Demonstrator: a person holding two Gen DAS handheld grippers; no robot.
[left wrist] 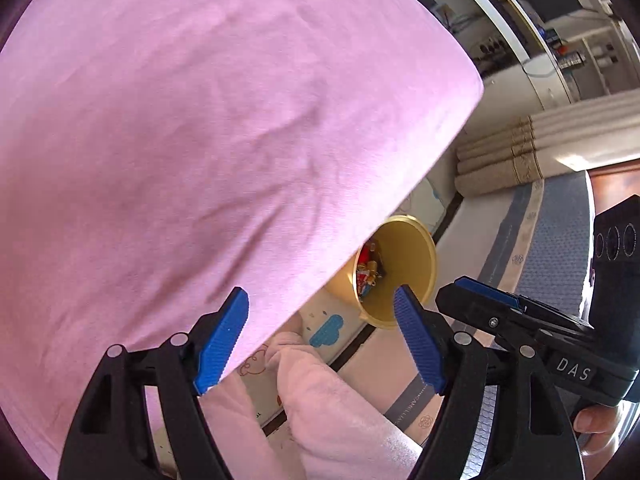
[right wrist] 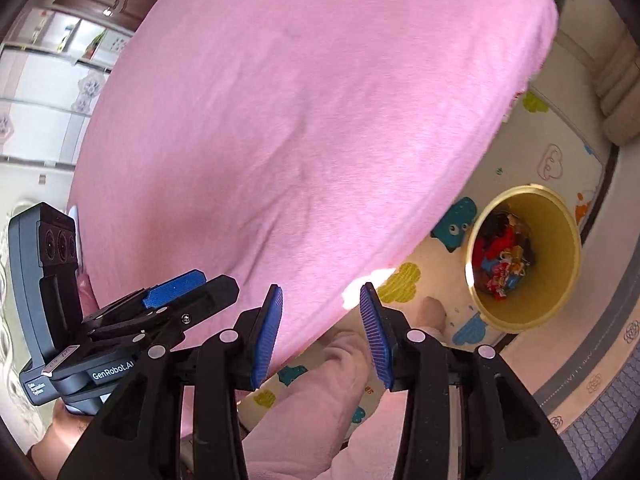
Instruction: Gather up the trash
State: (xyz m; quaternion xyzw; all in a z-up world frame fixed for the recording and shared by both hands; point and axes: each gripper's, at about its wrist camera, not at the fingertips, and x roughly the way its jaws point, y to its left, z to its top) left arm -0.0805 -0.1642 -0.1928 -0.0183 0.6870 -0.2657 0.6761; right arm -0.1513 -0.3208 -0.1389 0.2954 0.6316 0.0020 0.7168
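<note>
Yellow round bin (right wrist: 560,264) holds crumpled wrappers (right wrist: 502,264) beside soft pink cloth (right wrist: 300,120).

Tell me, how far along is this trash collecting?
Done: the yellow bin on the play mat already holds colourful wrappers. In hand: nothing; the left gripper and right gripper are both open and empty. Left: unclear, since pink cloth hides most of the view.
</note>
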